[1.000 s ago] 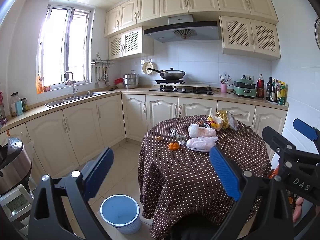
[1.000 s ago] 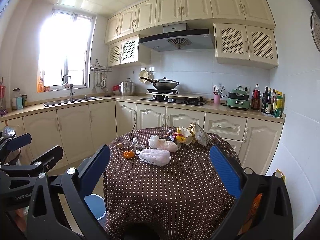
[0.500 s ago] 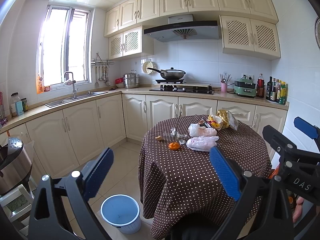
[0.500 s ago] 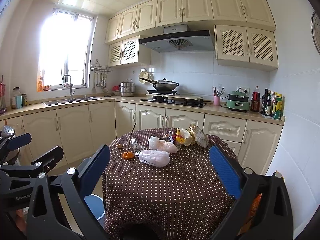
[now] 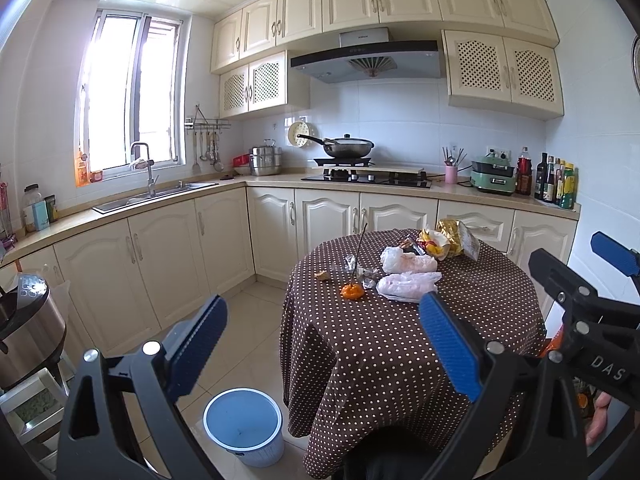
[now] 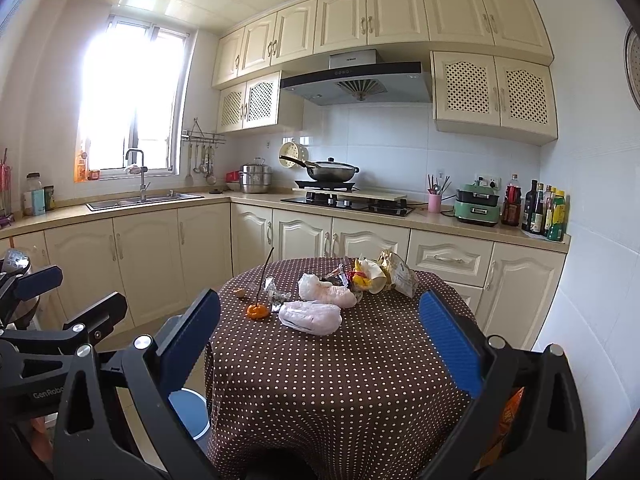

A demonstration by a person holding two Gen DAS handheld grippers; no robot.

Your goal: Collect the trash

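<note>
Both grippers hang short of the round table (image 6: 360,380), well back from the trash. The left gripper (image 5: 322,344) and the right gripper (image 6: 320,340) each stand wide apart with nothing between their blue pads. The trash sits on the table's far half: two pale plastic bags (image 6: 310,317), an orange peel (image 6: 257,311), and crumpled snack wrappers (image 6: 376,274) too jumbled to sort out. A blue bin (image 5: 243,426) stands on the floor beside the table, half hidden in the right view.

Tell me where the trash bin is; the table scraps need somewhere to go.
The blue trash bin stands on the tiled floor at the left foot of the round table, low in the left wrist view between the left gripper fingers.
</note>
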